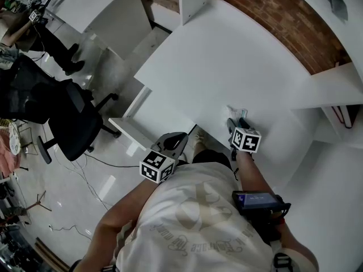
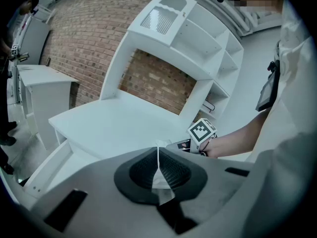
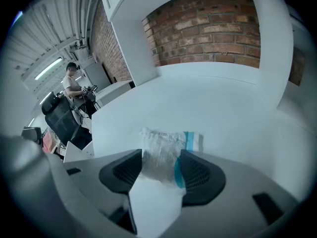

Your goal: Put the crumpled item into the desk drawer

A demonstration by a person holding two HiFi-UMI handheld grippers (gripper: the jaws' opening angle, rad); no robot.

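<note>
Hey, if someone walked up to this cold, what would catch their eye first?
Probably the crumpled wrapper, clear with a blue edge, lying on the big white desk between the open jaws of the right gripper. Next, the brick wall behind the desk, and the black office chair on the floor to the person's left.
</note>
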